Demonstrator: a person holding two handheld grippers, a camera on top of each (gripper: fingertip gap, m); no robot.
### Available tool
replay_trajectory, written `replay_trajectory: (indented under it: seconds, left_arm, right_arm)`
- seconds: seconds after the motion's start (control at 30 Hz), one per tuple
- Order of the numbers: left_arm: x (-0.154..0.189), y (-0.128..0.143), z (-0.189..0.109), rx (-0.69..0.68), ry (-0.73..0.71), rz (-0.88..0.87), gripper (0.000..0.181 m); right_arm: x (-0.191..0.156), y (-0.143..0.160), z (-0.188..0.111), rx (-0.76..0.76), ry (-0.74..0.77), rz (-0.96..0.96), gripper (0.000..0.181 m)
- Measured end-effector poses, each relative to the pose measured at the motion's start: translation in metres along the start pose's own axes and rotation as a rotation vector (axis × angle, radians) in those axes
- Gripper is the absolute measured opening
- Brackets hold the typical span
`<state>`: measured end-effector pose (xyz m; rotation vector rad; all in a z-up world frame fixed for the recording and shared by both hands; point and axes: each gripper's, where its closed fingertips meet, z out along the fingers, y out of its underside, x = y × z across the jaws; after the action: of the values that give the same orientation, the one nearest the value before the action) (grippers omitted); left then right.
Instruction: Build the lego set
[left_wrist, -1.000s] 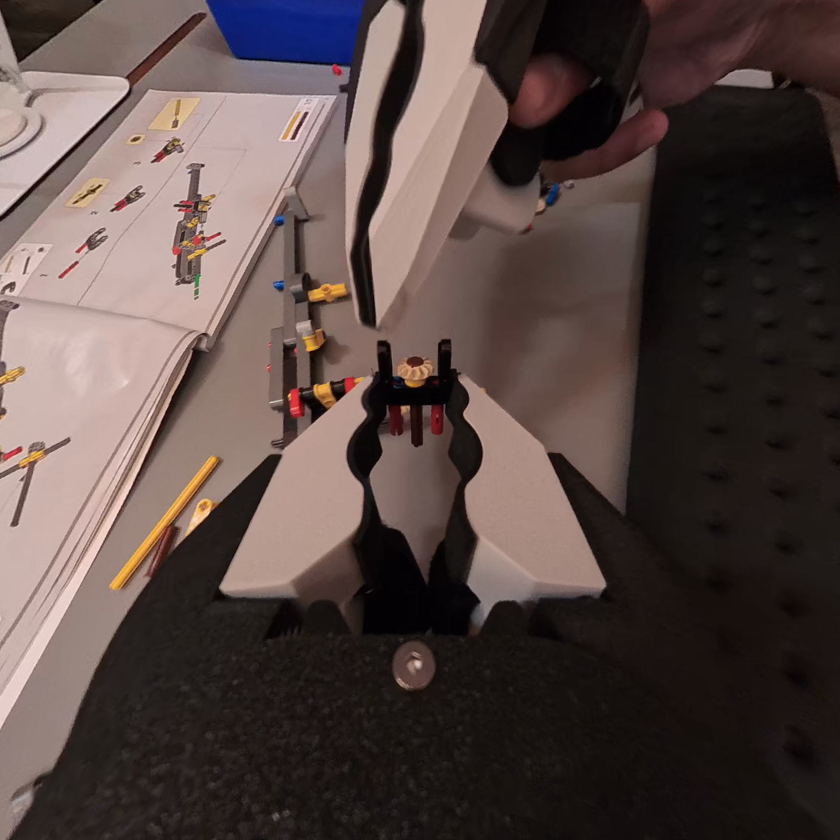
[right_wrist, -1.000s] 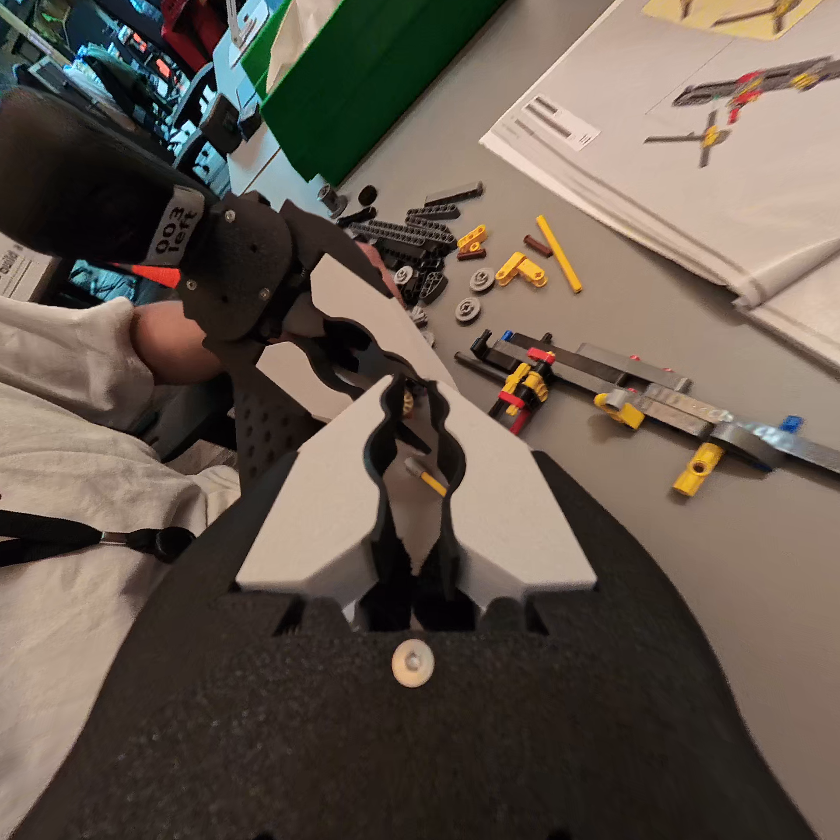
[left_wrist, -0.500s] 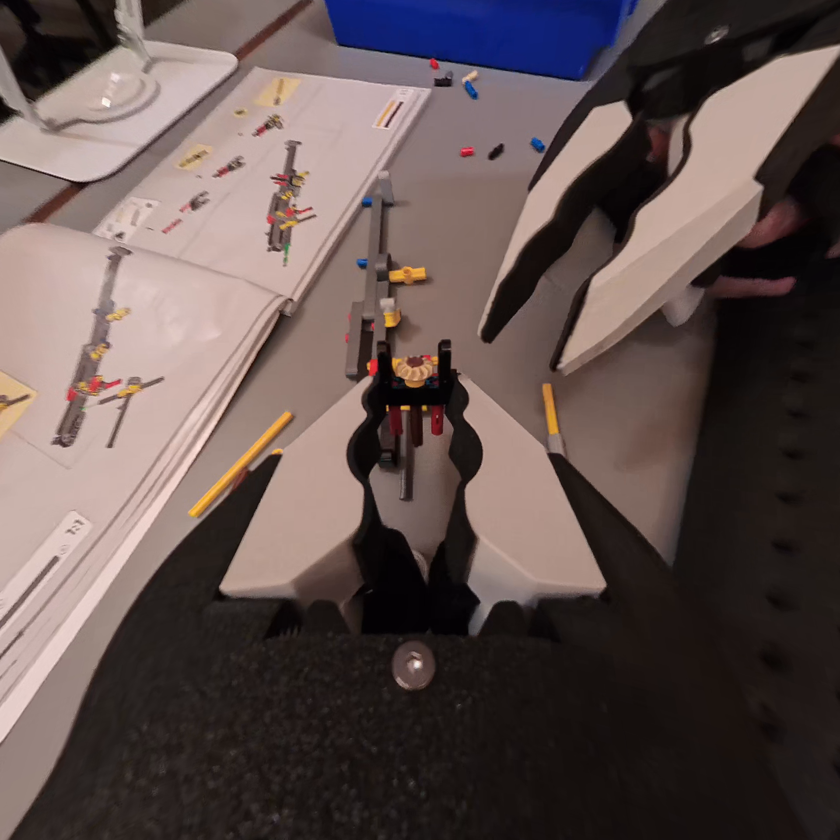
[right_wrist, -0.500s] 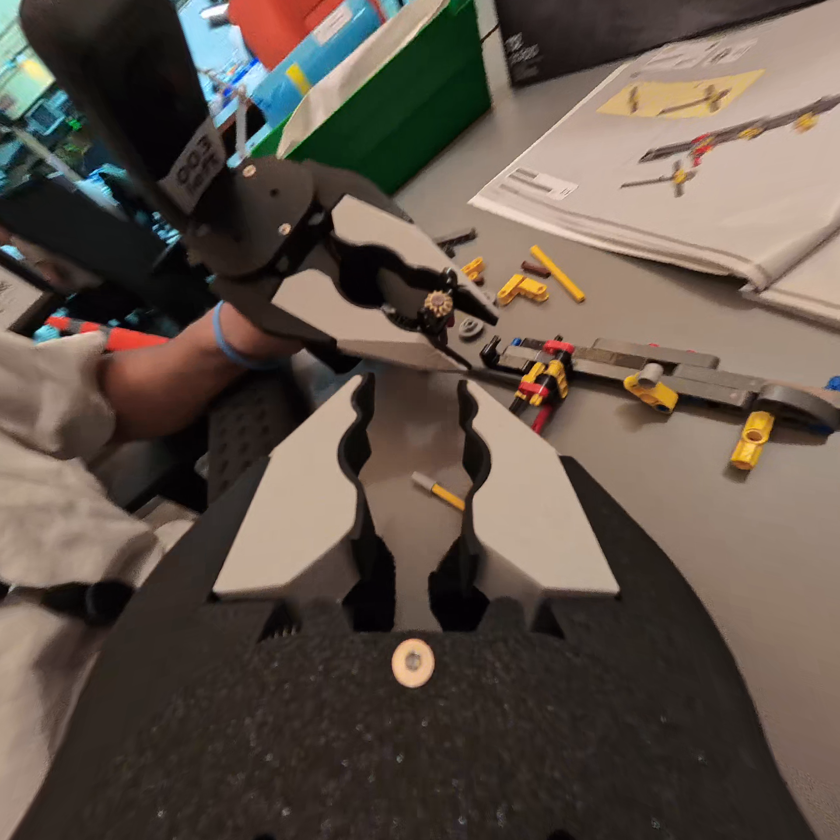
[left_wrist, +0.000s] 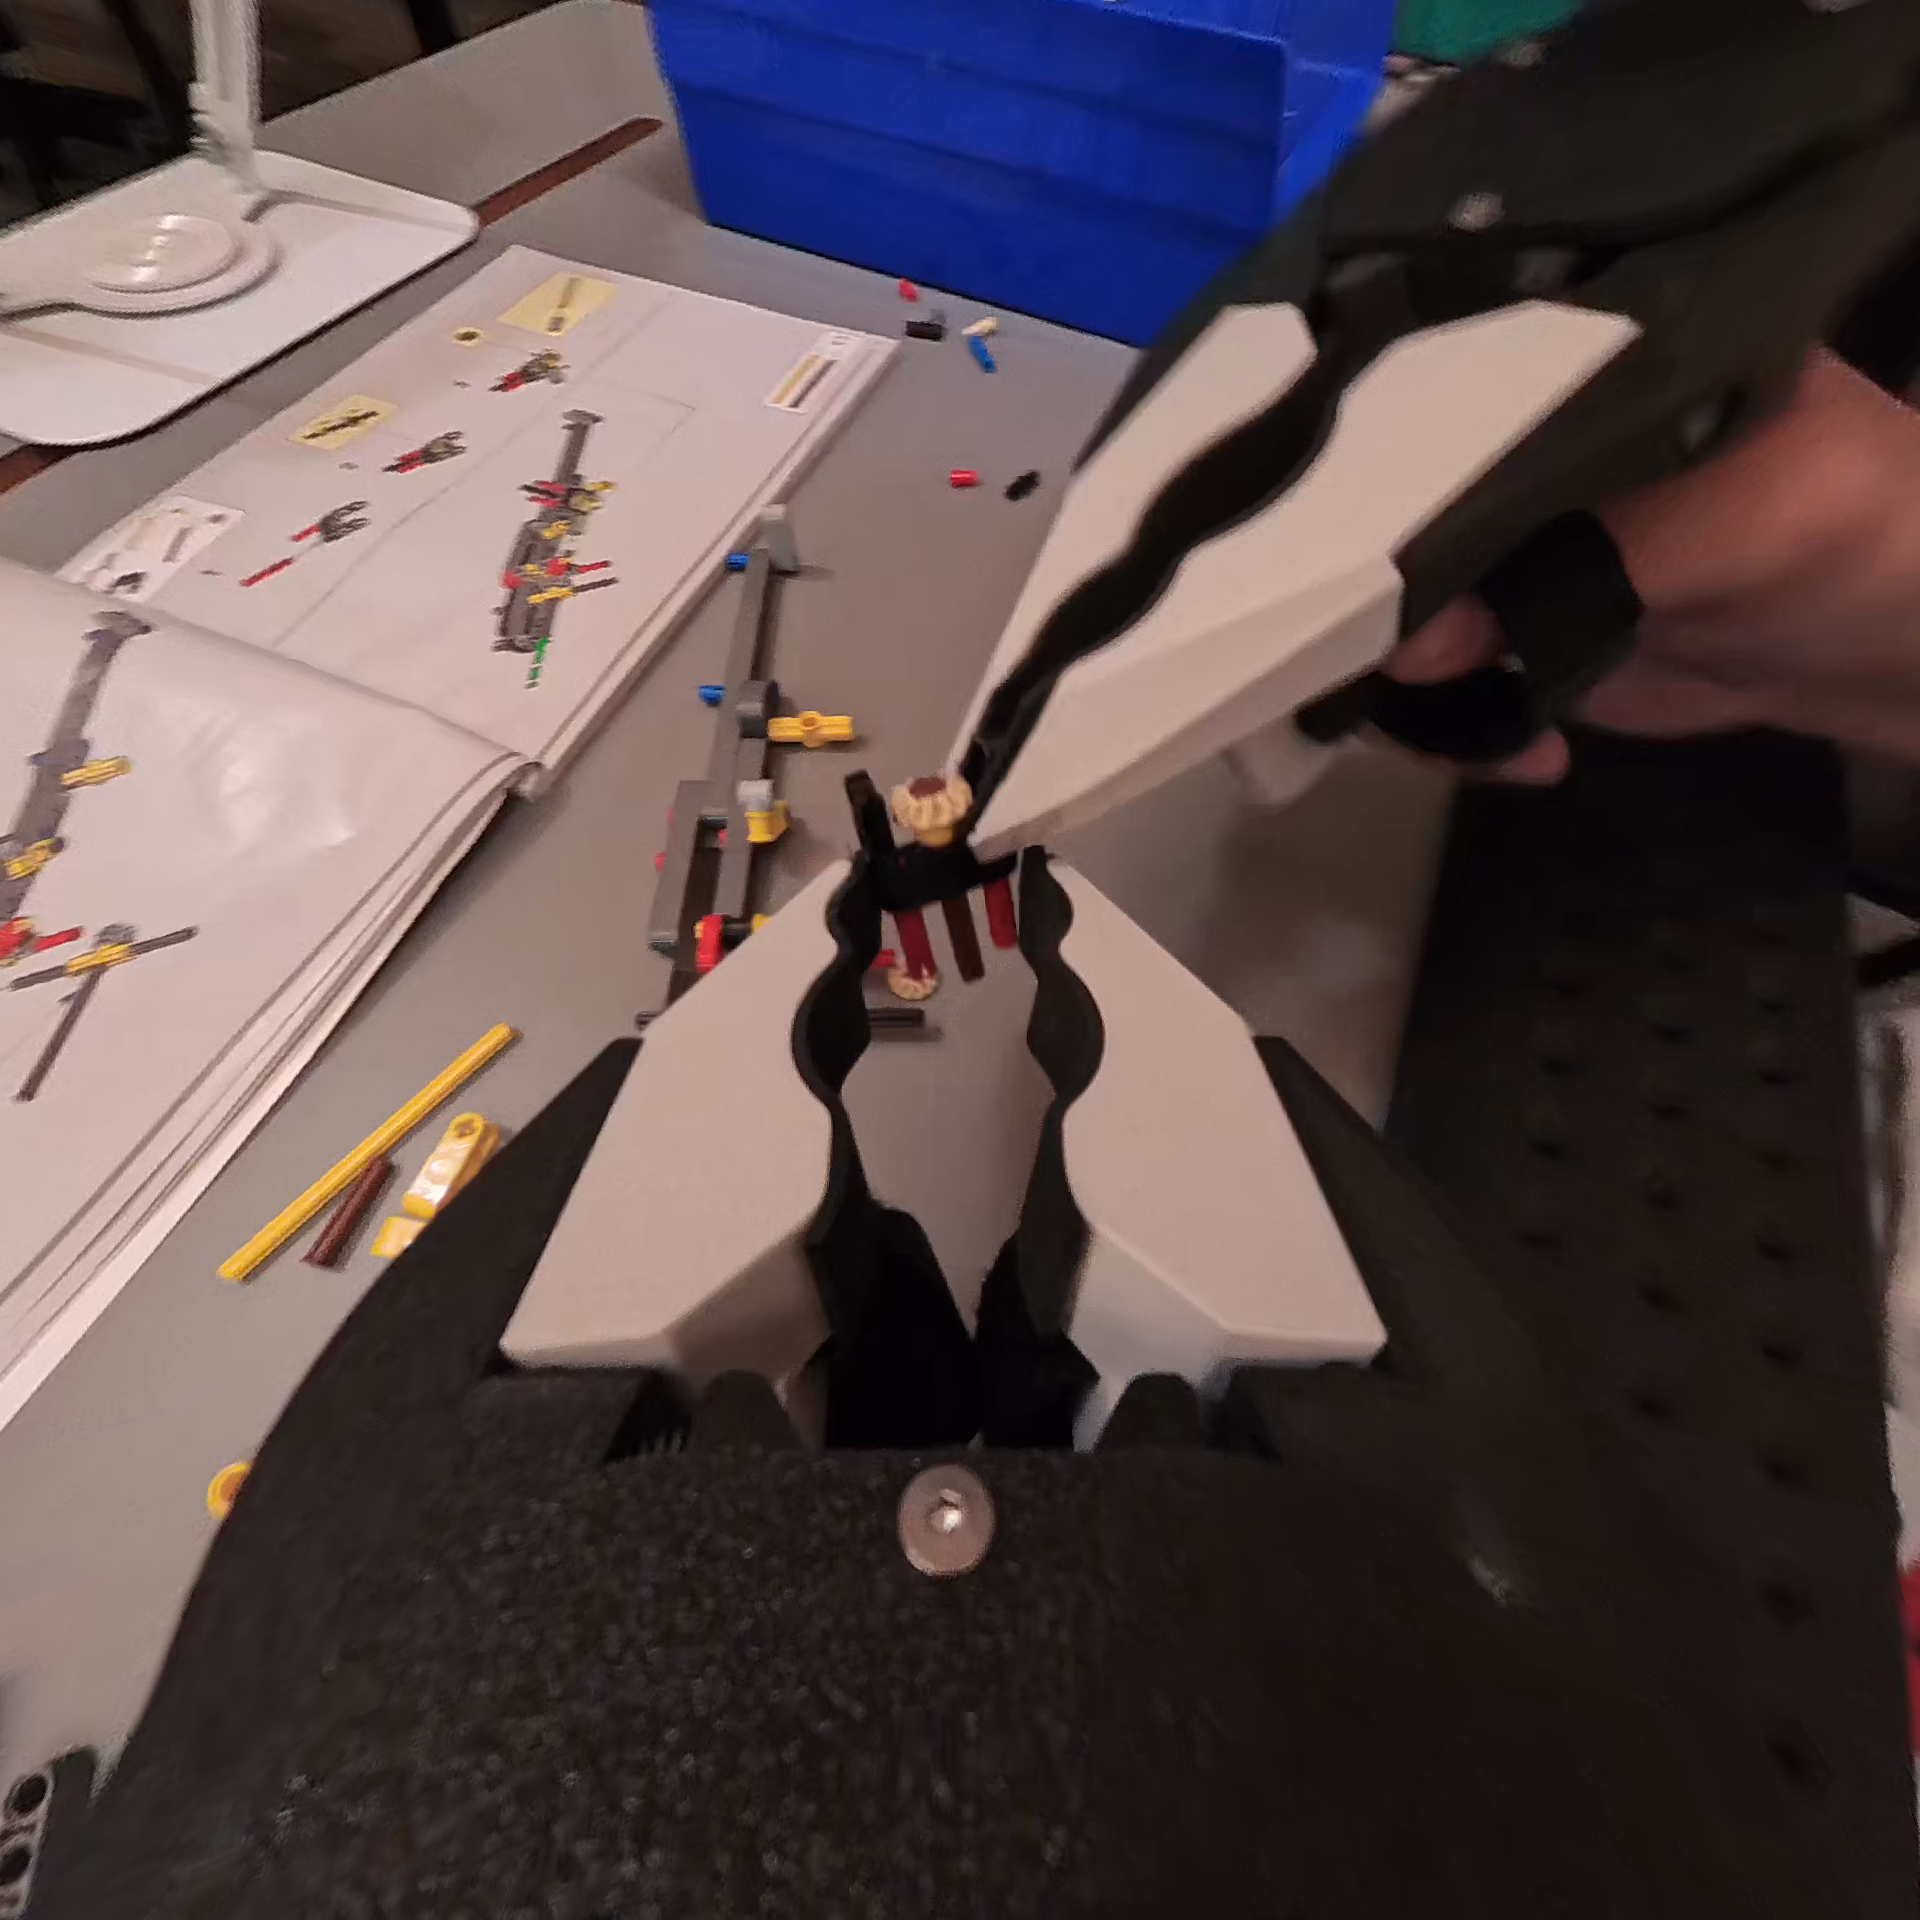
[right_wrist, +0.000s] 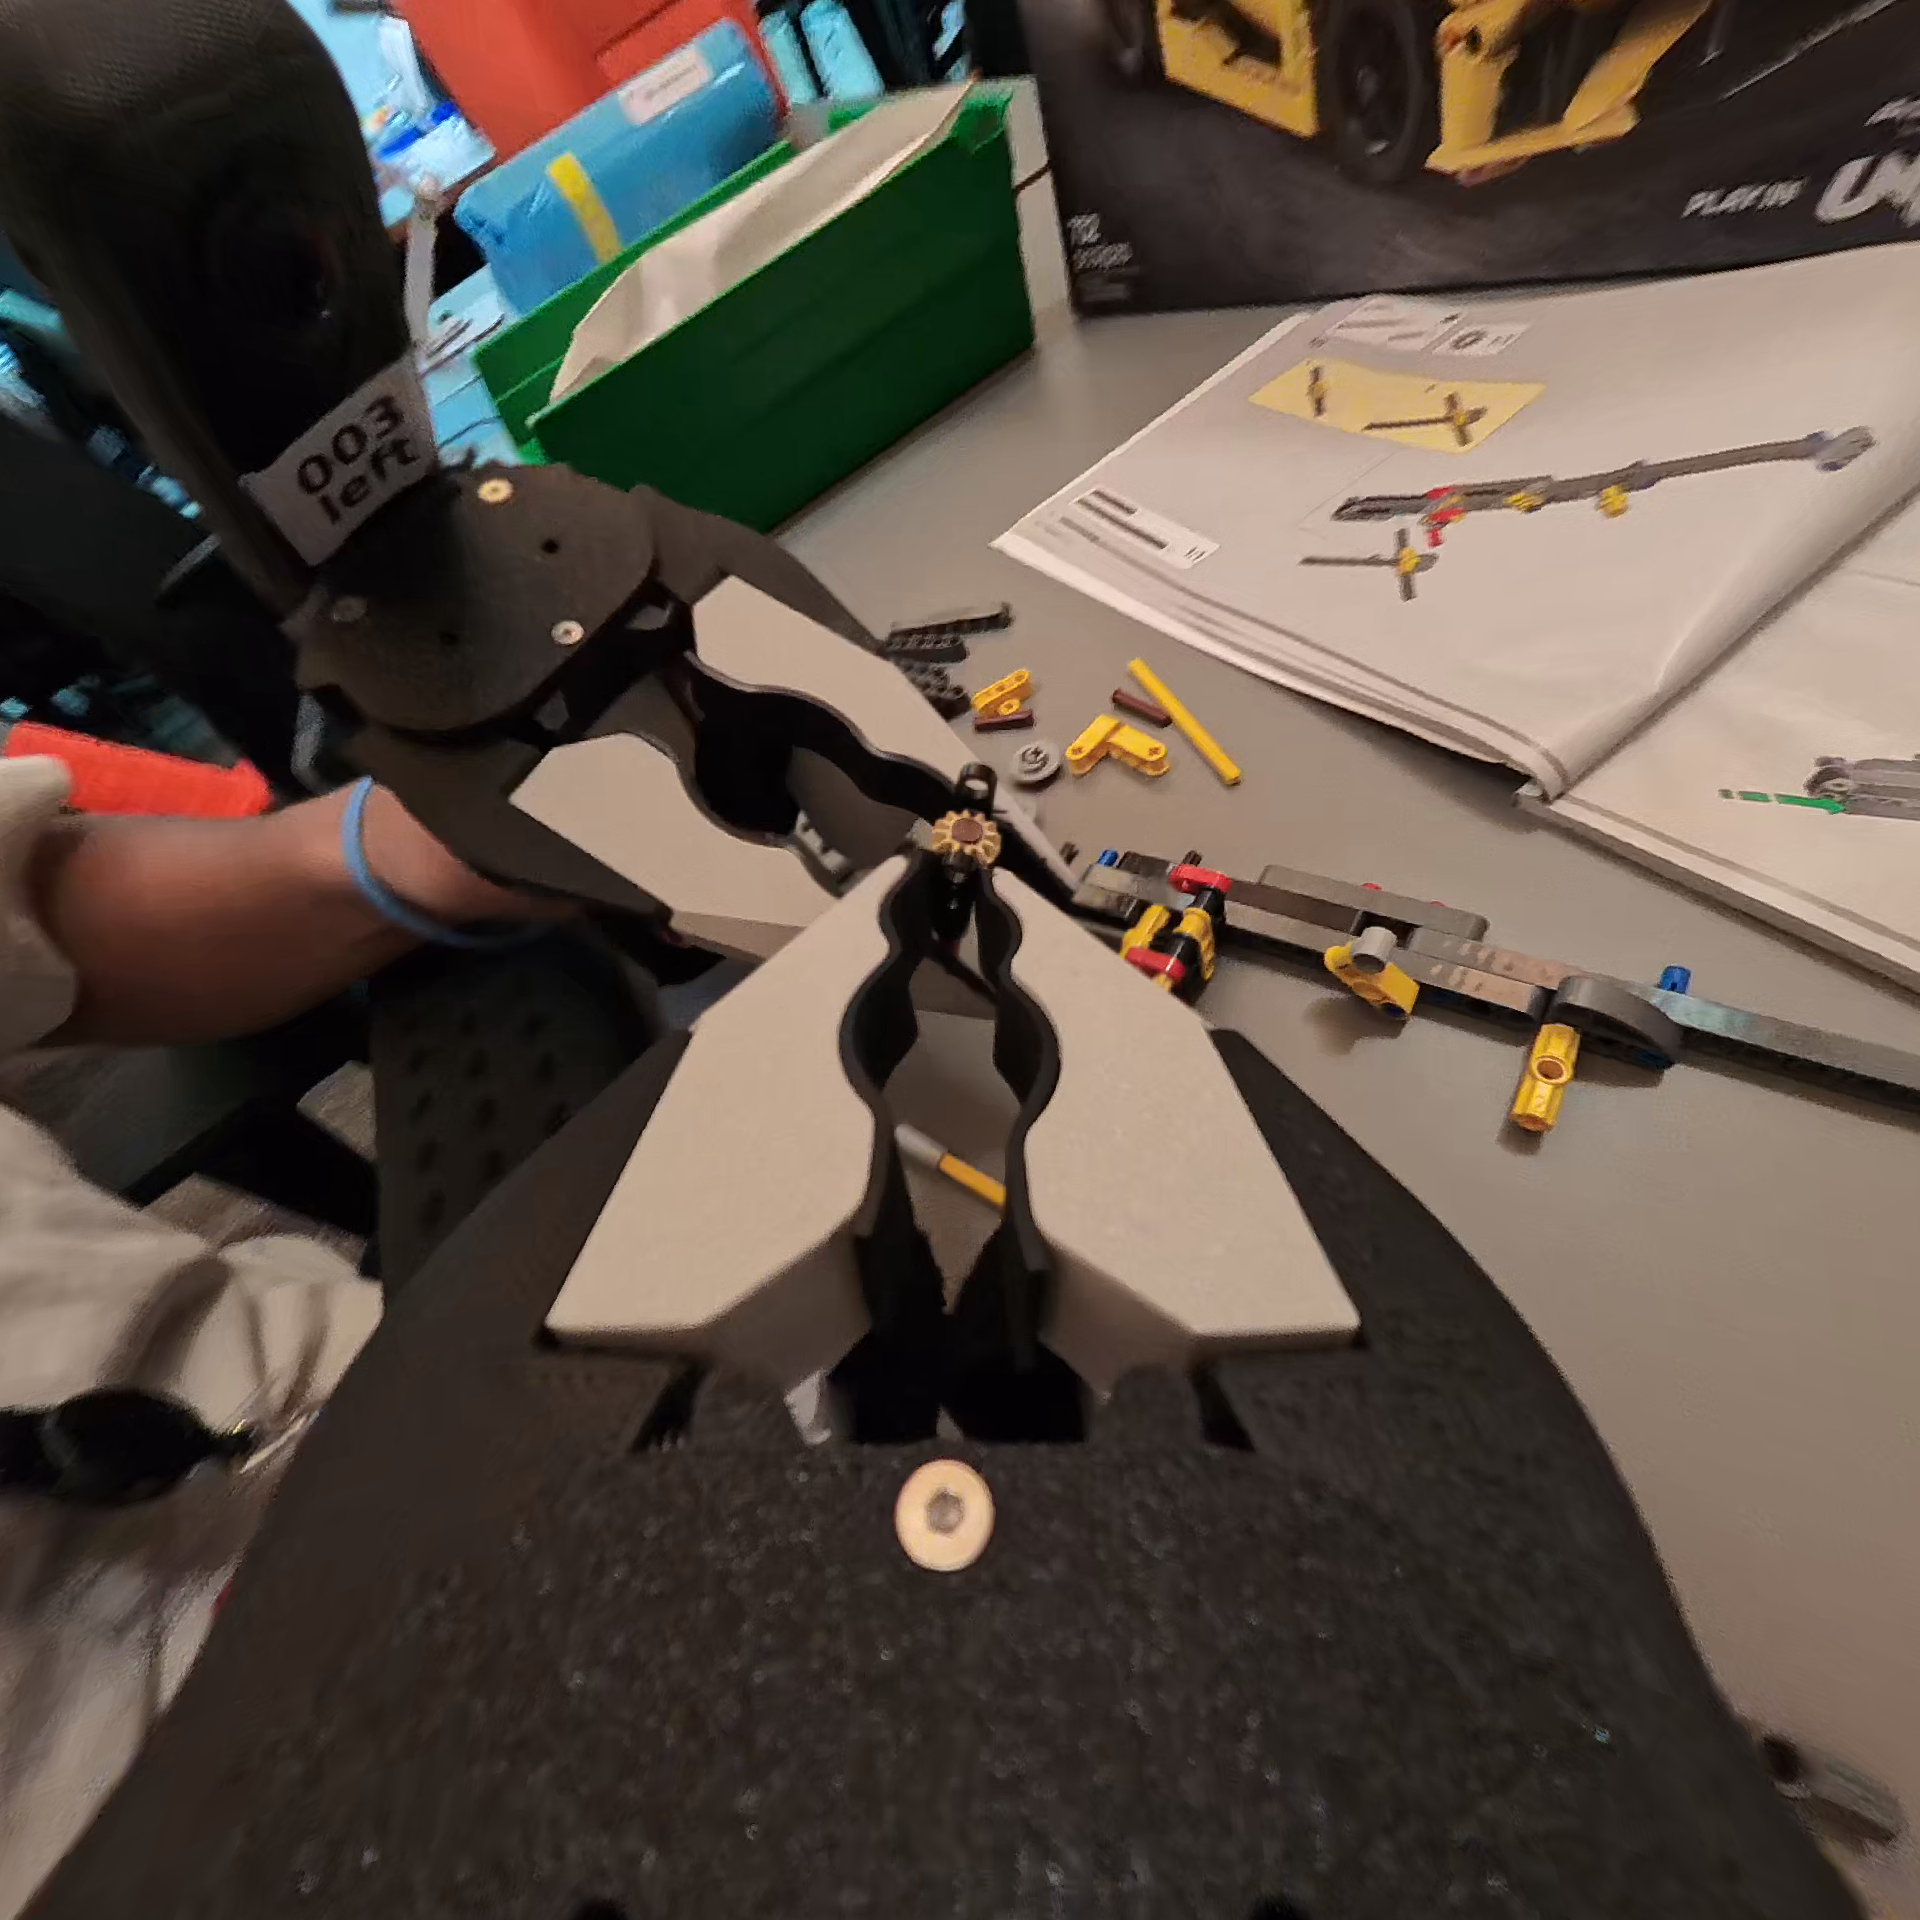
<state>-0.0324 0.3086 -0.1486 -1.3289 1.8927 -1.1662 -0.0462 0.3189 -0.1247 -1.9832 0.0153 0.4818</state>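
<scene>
Lego subassembly (left_wrist: 928, 871) of black frame, tan gear on top and red and dark pins below, pinched between tips of left gripper (left_wrist: 933, 883) and raised off grey counter (left_wrist: 1039, 582). Right gripper (right_wrist: 945, 878) arriving from the side, nearly closed, tips at the gear and black frame; whether actually clamped on the piece, cannot tell. Long grey beam assembly (right_wrist: 1382, 951) with yellow, red and blue connectors flat on counter just beyond both grippers. Short yellow axle with grey end (right_wrist: 951, 1164) lying on counter beneath right gripper. Open instruction booklet (left_wrist: 312, 665) toward counter's far left side in left wrist view, long yellow axle (left_wrist: 364, 1153), brown pin and small yellow connectors beside its near edge. Blue bin (left_wrist: 987, 156) at far edge, green bin (right_wrist: 779, 343) and dark set box (right_wrist: 1455, 135) also along counter's edge.
</scene>
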Motion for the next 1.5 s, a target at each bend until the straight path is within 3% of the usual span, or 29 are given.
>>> replay_trajectory:
  seconds: [0.13, 0.23, 0.4, 0.47, 0.73, 0.83, 0.93, 1.07, 1.4, 1.5]
  left_arm:
    - [0.005, 0.008, -0.013, -0.055, 0.163, 0.036, 0.03]
    - [0.012, -0.01, -0.029, 0.04, 0.322, 0.005, 0.028]
    - [0.031, -0.018, -0.044, 0.072, 0.588, -0.03, 0.018]
    - [0.032, -0.017, -0.043, 0.076, 0.599, -0.017, 0.007]
    - [0.036, -0.013, -0.043, 0.077, 0.601, 0.027, 0.006]
    - [0.03, -0.024, -0.045, 0.155, 0.578, -0.012, 0.006]
    - [0.023, -0.039, -0.051, 0.256, 0.568, -0.076, 0.006]
    - [0.02, -0.052, -0.057, 0.331, 0.578, -0.121, 0.006]
    - [0.028, -0.054, -0.051, 0.332, 0.573, -0.127, 0.006]
    - [0.026, -0.046, -0.041, 0.257, 0.524, -0.094, 0.015]
  right_arm:
    - [-0.004, -0.001, -0.013, -0.077, -0.109, -0.049, 0.007]
    - [-0.012, 0.003, -0.018, -0.13, -0.214, -0.068, 0.007]
    - [-0.028, 0.01, -0.021, -0.187, -0.336, -0.102, 0.007]
    - [-0.033, 0.014, -0.021, -0.208, -0.358, -0.12, 0.007]
    - [-0.035, 0.016, -0.022, -0.222, -0.363, -0.172, 0.007]
    - [-0.032, 0.003, -0.023, -0.124, -0.345, -0.179, 0.008]
    - [-0.033, -0.013, -0.025, 0.025, -0.336, -0.177, 0.022]
    - [-0.037, -0.021, -0.023, 0.134, -0.324, -0.178, 0.019]
    - [-0.034, -0.023, -0.023, 0.182, -0.268, -0.212, 0.007]
    - [-0.02, -0.013, -0.03, 0.133, -0.218, -0.229, 0.007]
